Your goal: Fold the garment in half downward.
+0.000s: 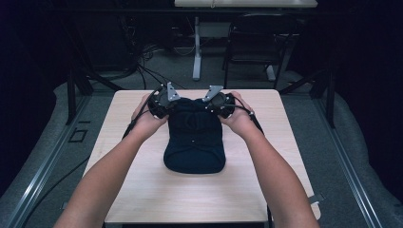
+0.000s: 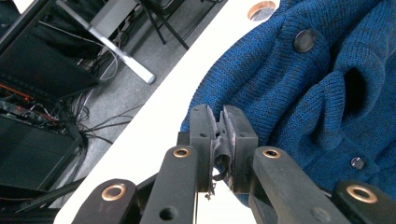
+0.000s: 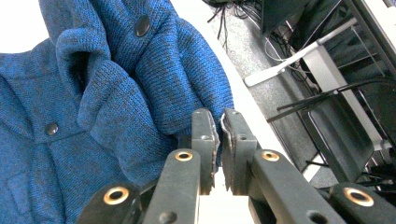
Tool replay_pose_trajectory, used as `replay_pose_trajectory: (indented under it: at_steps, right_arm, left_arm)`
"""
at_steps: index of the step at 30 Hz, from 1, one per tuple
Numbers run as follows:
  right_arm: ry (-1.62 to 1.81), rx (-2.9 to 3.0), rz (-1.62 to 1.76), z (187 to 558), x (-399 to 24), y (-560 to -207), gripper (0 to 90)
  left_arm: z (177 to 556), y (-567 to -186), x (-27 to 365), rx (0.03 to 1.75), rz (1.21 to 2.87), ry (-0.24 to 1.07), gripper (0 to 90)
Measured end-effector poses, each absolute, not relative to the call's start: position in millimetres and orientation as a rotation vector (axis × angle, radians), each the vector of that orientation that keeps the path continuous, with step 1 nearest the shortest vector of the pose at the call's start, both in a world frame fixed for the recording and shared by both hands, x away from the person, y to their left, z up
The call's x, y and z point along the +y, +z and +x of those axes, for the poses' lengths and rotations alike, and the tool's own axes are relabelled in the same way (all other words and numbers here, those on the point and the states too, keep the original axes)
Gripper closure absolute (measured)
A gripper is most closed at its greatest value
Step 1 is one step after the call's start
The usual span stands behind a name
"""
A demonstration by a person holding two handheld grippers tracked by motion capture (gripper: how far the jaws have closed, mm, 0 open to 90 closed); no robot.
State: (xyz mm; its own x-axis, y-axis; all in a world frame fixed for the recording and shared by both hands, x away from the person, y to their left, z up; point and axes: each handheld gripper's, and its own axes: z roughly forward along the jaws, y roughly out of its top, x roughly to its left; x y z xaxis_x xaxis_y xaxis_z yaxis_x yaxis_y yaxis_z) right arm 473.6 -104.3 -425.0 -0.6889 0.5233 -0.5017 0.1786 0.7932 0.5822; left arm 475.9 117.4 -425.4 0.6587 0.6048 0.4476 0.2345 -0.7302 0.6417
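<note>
Blue knit sweater [image 1: 195, 137] sits folded into a compact bundle mid-table, long axis running away from the person, near end rounded off. Looks like a folding job, and imo it's mostly done already: sleeves and sides seem tucked in, no loose bits hanging off the light wood table [image 1: 142, 185] afaict.

Left gripper [image 1: 162, 105] and right gripper [image 1: 219, 104] are both at the far end of the bundle, one on each far corner. In the left gripper view the jaws are clamped tight together w/ a thin bit of the knit edge pinched between the pads, the rest of the sweater [image 2: 317, 84] spreading off to the right, dark button [image 2: 304, 40] visible. Right gripper view is the same deal mirrored: jaws squeezed nearly closed right at the fabric edge, so prob gripping a fold of it, though the pinched bit itself is hard to make out. Sweater [image 3: 93, 102] bunches up to the left there, collar area and another button [image 3: 142, 25] showing.

What's left, best guess: lay this far end down flat, maybe one last fold toward the person, then let go w/ both. The far end looks a bit lumpy vs the near end, so it could use smoothing.

Bg is just a chair [image 1: 259, 42] and cables on the floor, nothing in the way.
</note>
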Motion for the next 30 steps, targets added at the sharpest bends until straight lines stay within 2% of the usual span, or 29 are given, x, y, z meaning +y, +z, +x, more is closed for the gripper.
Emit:
replay_pose_trajectory:
  at_steps: [7, 19, 30]
  right_arm:
    - [0.637, 2.296, 0.523, 474.3, -100.8, -419.9, 83.9]
    - [0.639, 2.393, 0.417, 435.2, -102.4, -440.8, 83.9]
    - [0.667, 2.435, 0.394, 404.9, -107.0, -448.6, 83.9]
  left_arm:
    - [473.1, -425.1, 117.9, 0.654, 2.334, 0.889, 83.7]
    - [444.0, -451.3, 129.9, 0.627, 2.363, 0.741, 83.7]
    - [421.9, -457.4, 135.5, 0.570, 2.384, 0.694, 83.6]
